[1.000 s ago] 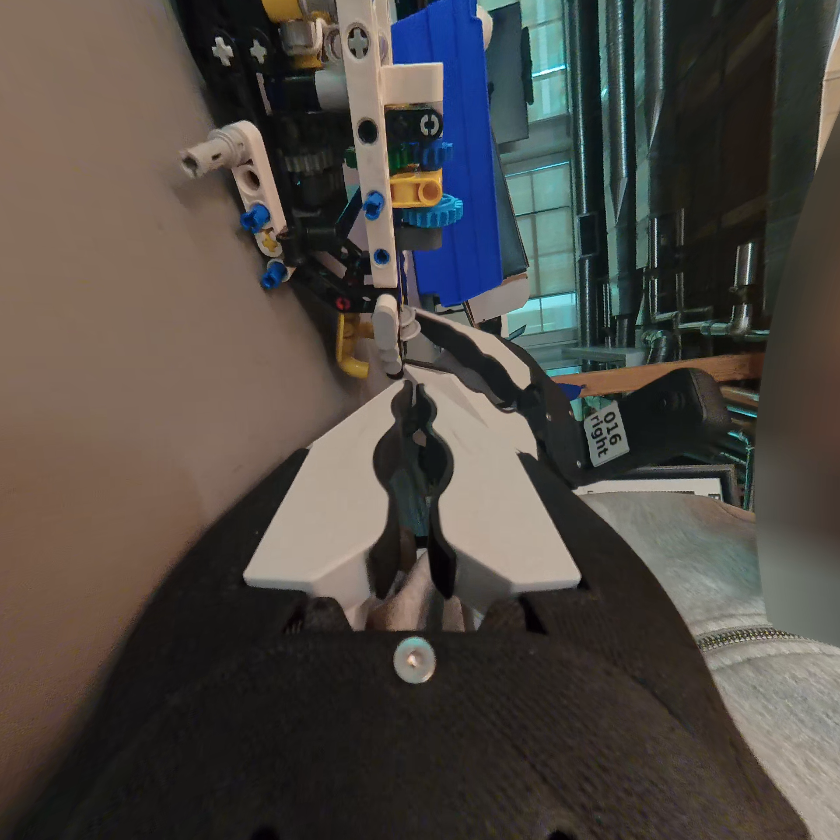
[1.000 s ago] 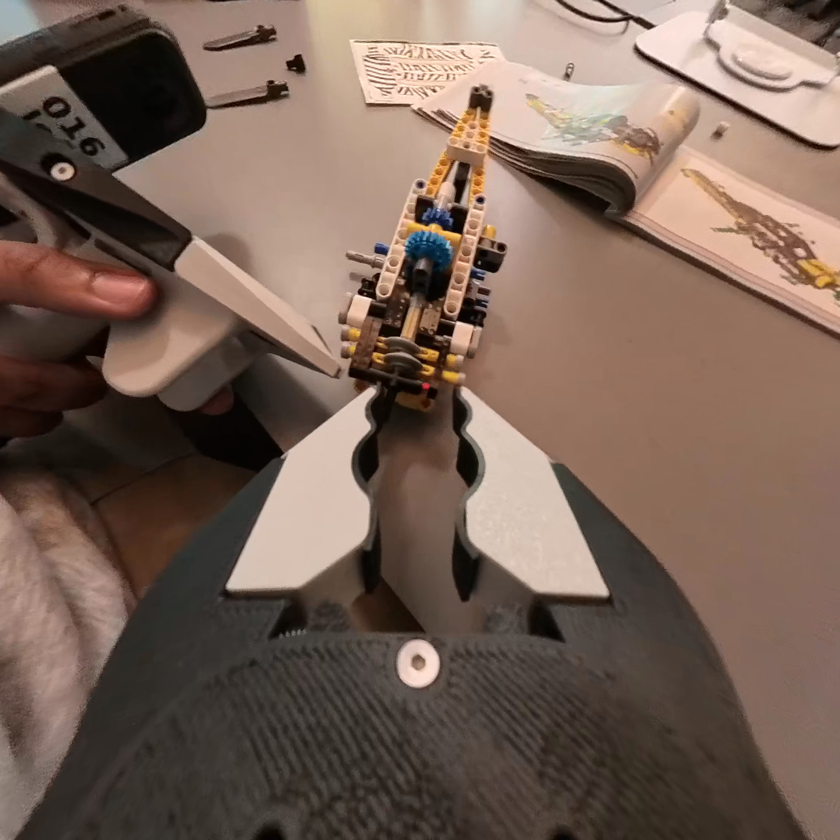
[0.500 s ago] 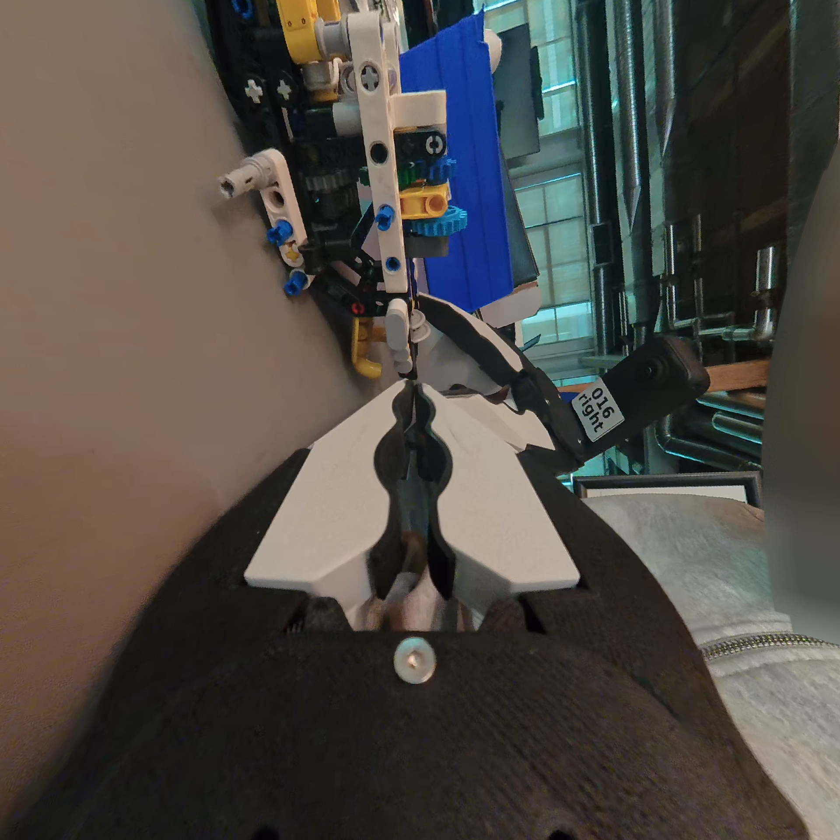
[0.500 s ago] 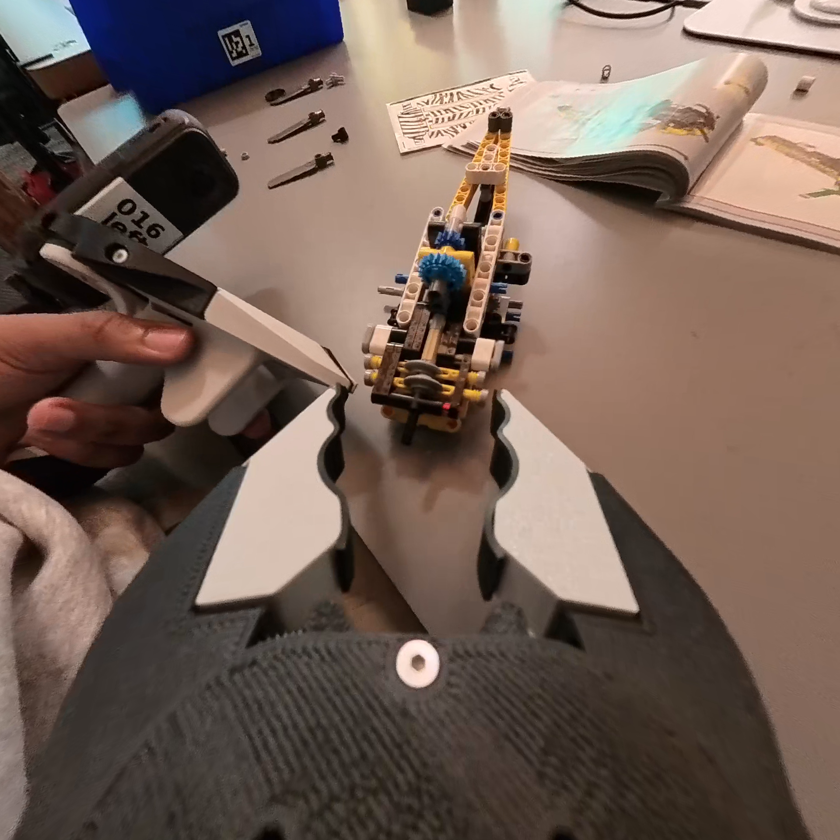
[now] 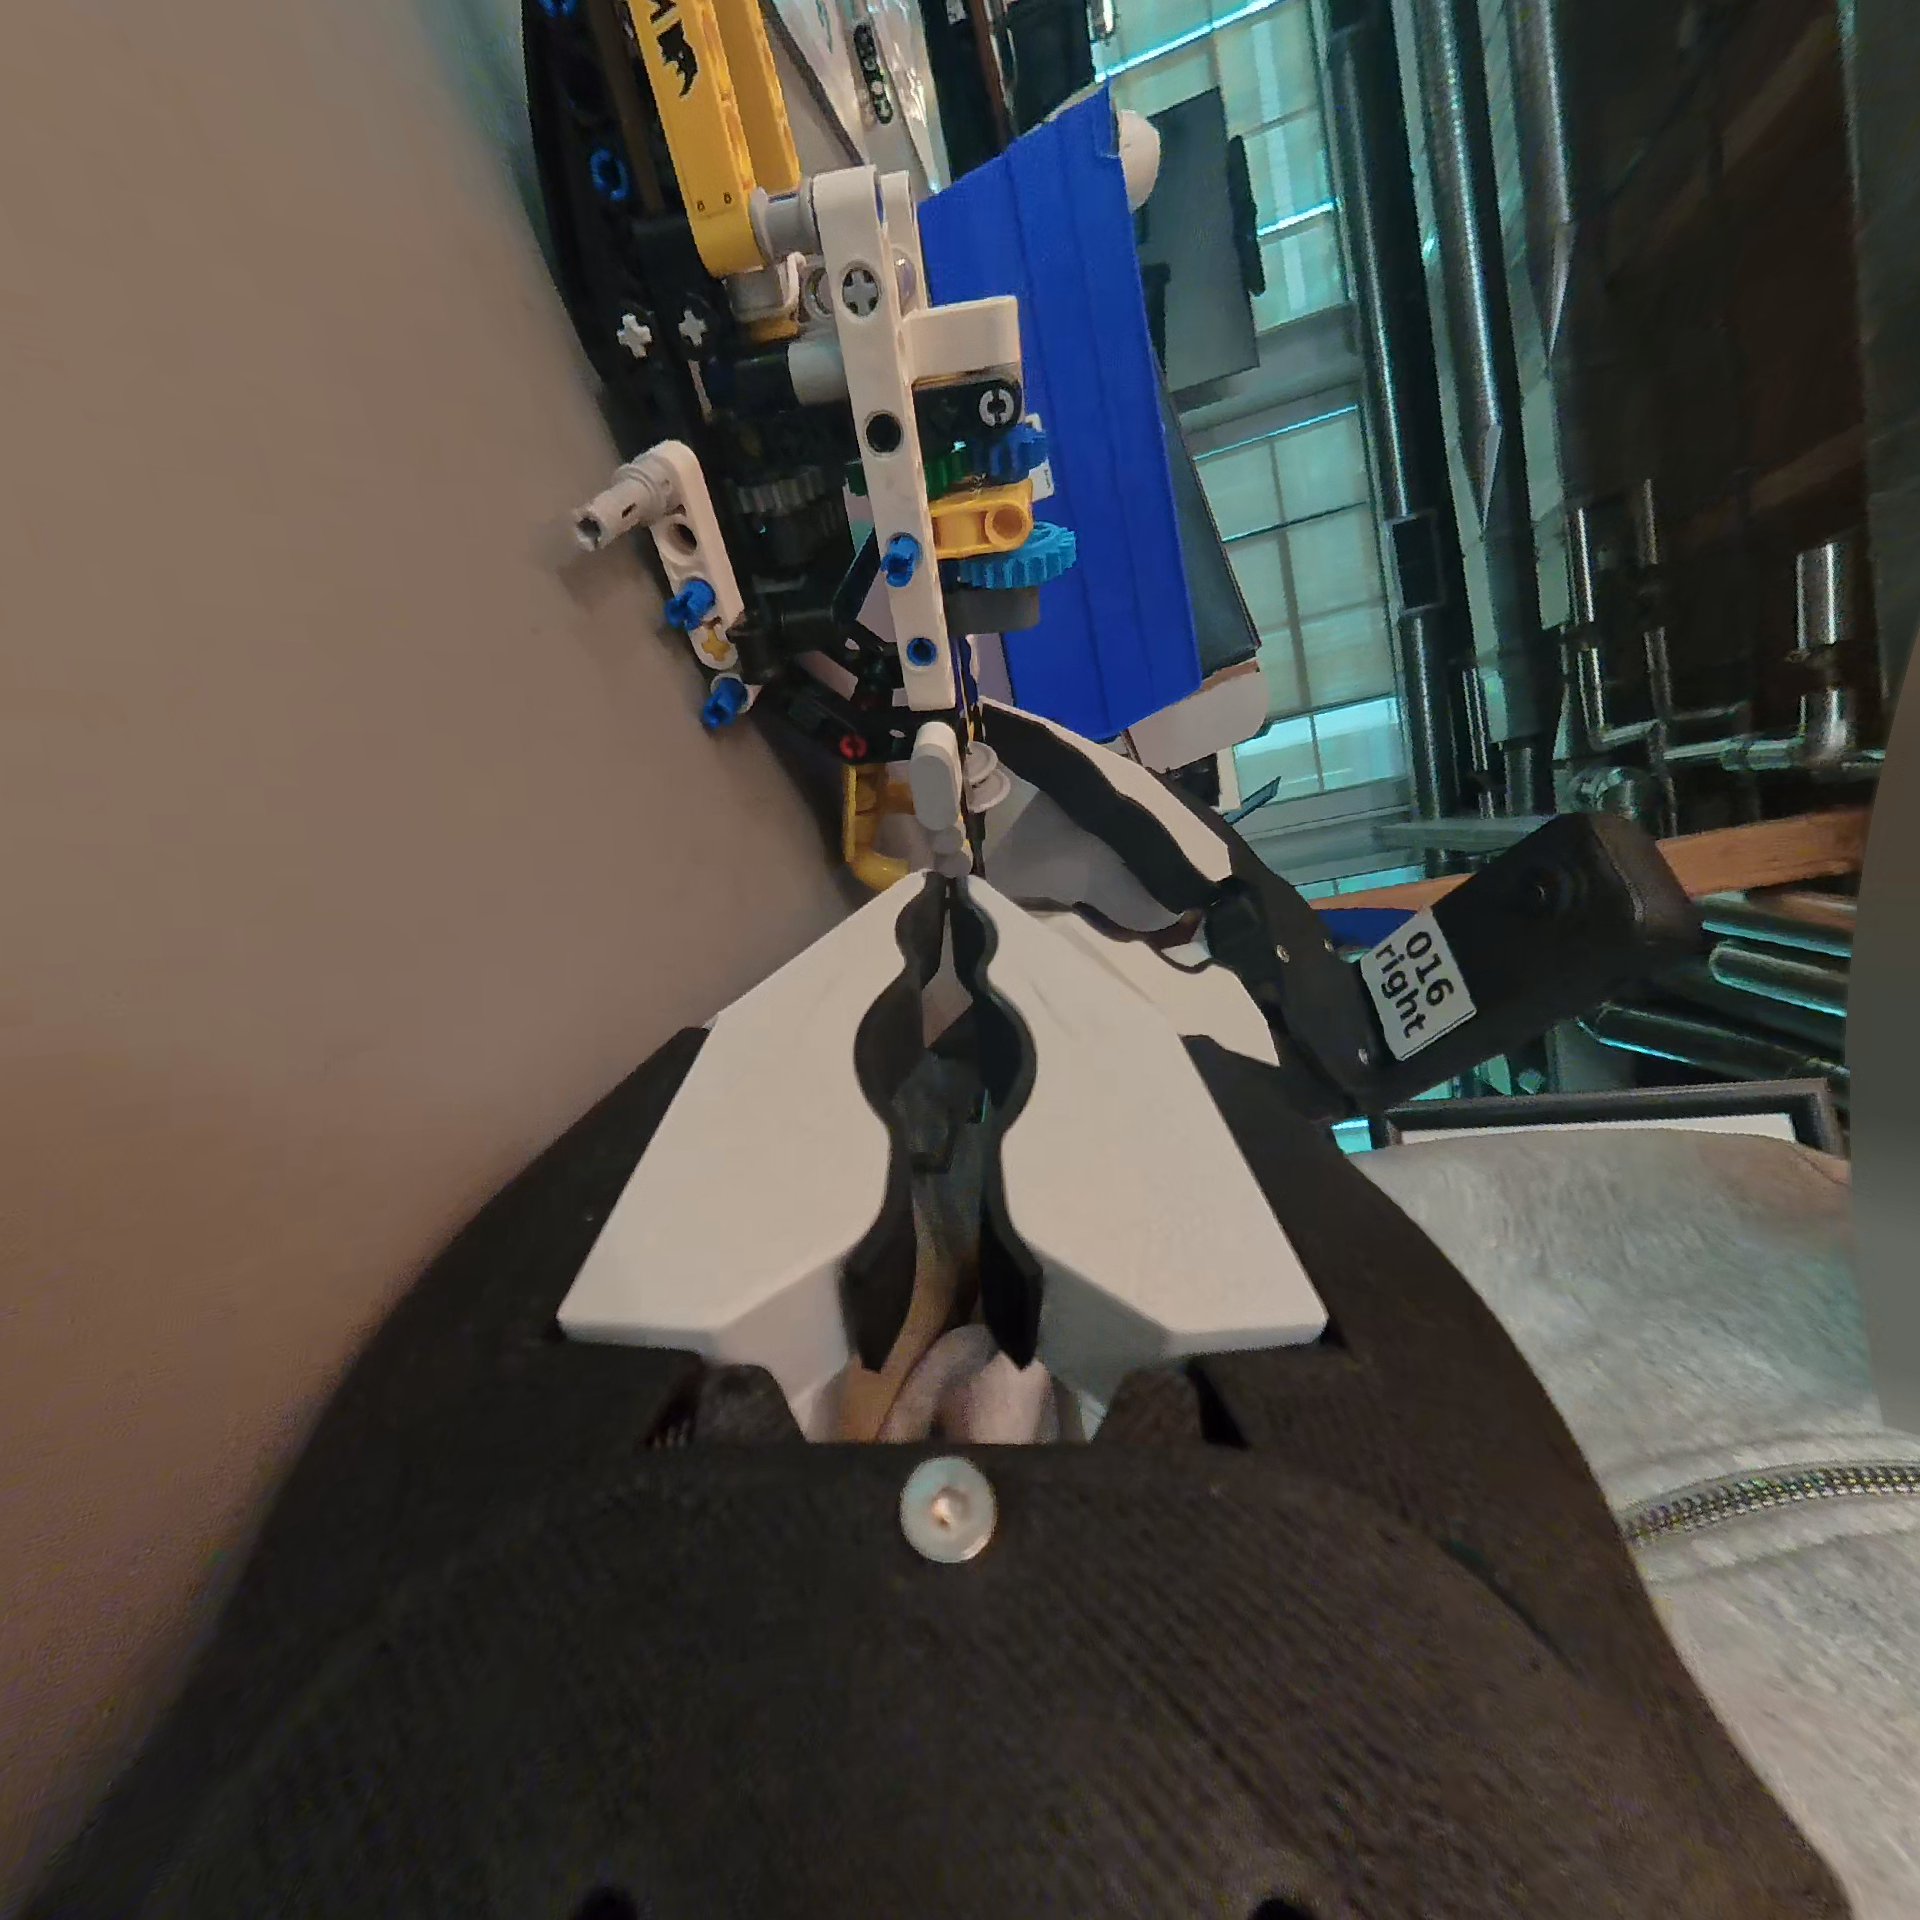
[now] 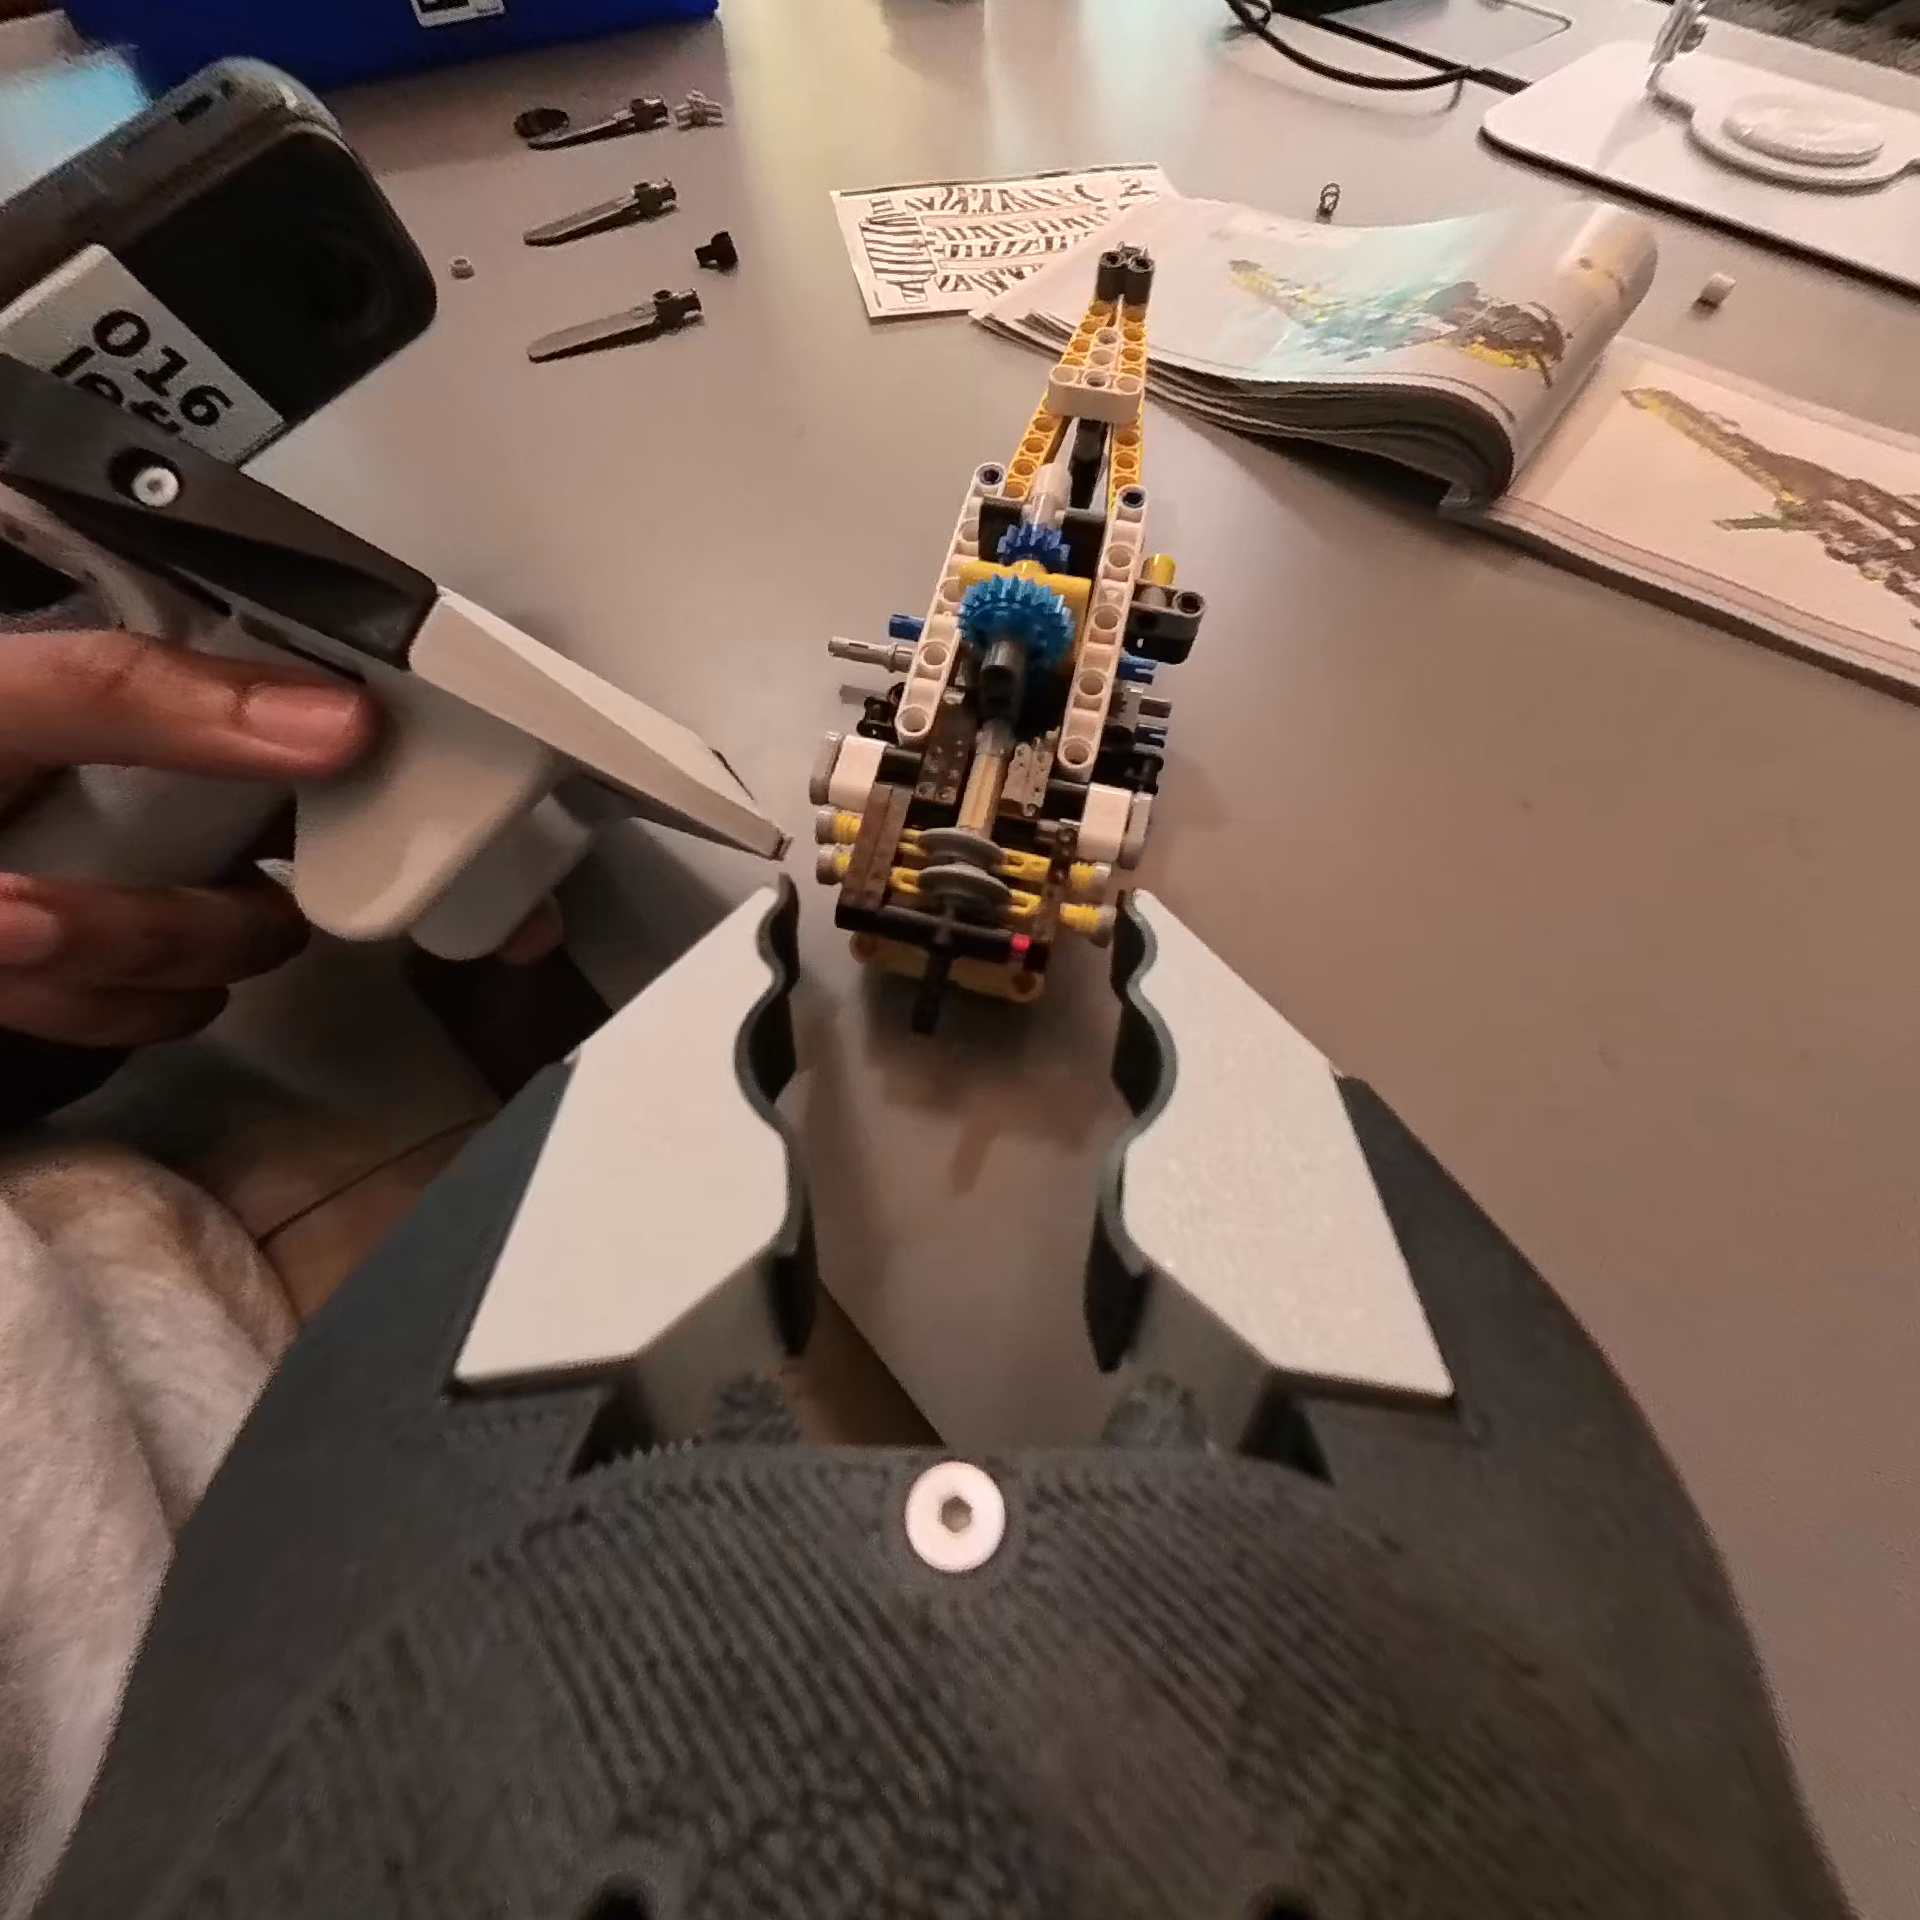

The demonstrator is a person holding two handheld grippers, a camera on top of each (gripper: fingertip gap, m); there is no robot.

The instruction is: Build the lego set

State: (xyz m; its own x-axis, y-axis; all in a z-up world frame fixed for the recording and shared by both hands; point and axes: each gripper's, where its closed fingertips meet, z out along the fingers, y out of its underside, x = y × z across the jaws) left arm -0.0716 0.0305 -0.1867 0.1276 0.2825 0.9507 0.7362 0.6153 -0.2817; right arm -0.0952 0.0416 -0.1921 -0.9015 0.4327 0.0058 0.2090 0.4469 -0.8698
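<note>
Right fingers (image 6: 1127, 971) wider; model (image 6: 1023, 707) untouched

Bare table (image 6: 1507, 935) lies right of lego model (image 6: 997, 748); left side blocked by left gripper (image 6: 764, 831). Booklet (image 6: 1455, 395) & loose black parts (image 6: 613, 332) sit behind.

Left gripper (image 5: 948, 883) centre frame, fingers closed tip to tip, lego model (image 5: 873, 499) upper centre w/ white beam, blue gears, yellow parts, grey table (image 5: 260, 727) at left, right gripper (image 5: 1081, 821) centre-right, blue bin (image 5: 1070, 436) behind.
</note>
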